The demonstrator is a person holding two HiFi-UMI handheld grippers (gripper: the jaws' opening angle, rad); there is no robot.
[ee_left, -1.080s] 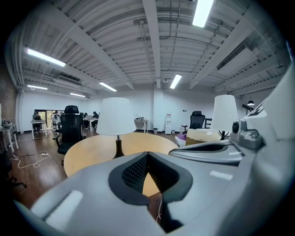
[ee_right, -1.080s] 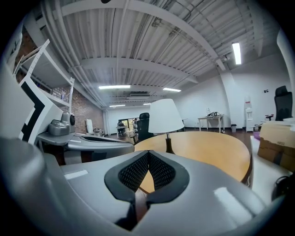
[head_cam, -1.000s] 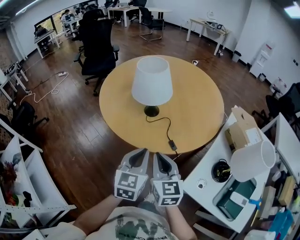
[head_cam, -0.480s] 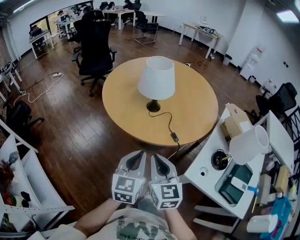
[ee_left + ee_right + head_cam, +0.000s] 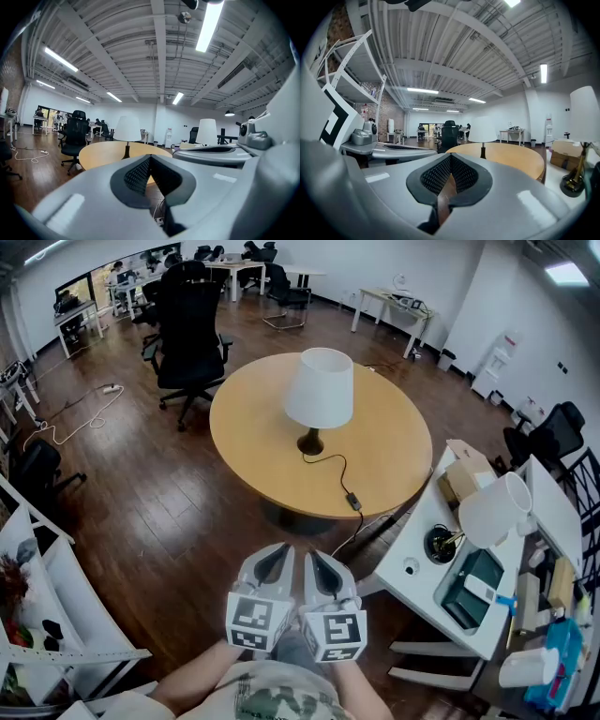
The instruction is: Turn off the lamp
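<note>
Wood, pale and round, makes the table [image 5: 253, 442] on which the lamp [image 5: 320, 388] stands upright near the middle, its white shade over a dark base. A black cord [image 5: 339, 470] snakes from the base toward the near rim, where an inline switch [image 5: 354, 502] lies just inside the edge before the cord drops to the floor. The left gripper [image 5: 275, 563] and the right gripper [image 5: 323, 566] are held side by side close to the person's body, well apart from the table. Each has its jaws pressed together with nothing between them, as both gripper views show. The room is brightly lit, and the shade gives no glow I can judge. The scene would therefore fit a lamp that is lit with its switch yet to be worked, or one already dark with the tools held away from it. The bare wooden floor [image 5: 141, 484] lies open between the person and the table's near edge. On the right a white desk [image 5: 422, 563], crowded with a second lamp [image 5: 495, 510] and boxes, stands close to the table and narrows that side. A white shelf [image 5: 56, 587] borders the left, and a black office chair [image 5: 190, 320] sits beyond the far side.
</note>
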